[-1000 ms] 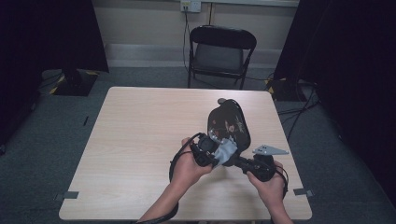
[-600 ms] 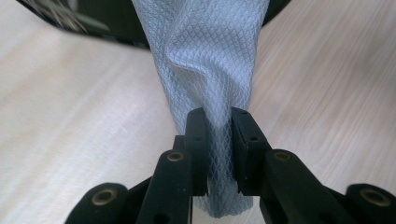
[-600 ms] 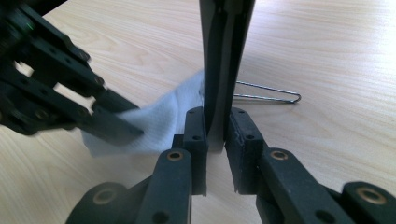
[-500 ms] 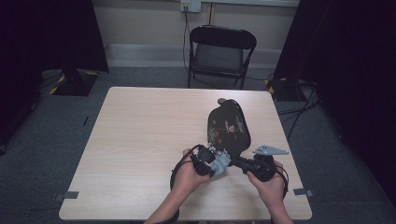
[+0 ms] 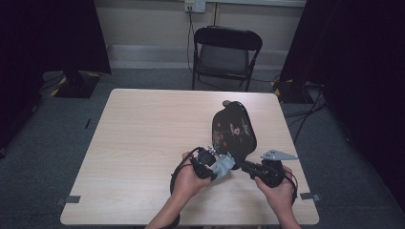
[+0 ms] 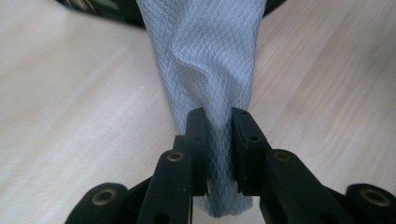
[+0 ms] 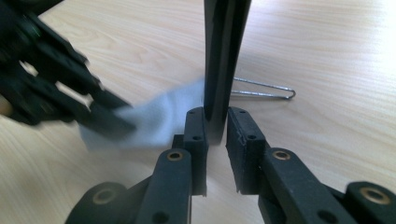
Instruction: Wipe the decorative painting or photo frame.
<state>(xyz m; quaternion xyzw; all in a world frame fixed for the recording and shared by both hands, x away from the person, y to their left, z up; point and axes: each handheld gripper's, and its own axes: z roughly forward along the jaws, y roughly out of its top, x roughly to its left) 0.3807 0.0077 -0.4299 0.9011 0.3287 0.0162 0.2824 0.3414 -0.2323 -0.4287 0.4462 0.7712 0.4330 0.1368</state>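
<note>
Left gripper (image 6: 218,121) pinching grey mesh cloth (image 6: 208,56), right gripper (image 7: 215,122) clamping black tray (image 5: 233,129) edge, folding chair (image 5: 225,55) behind table (image 5: 143,143)

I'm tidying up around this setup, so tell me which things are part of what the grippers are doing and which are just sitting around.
In use:
left gripper, pinching the white mesh cloth
right gripper, clamped on the black tray

Lying about:
bent wire piece on the table
folding chair behind it

Both grippers, left gripper (image 6: 217,116) and right gripper (image 7: 215,116), have black jaws with brass-coloured rivets; forearms are bare, without sleeves
</note>
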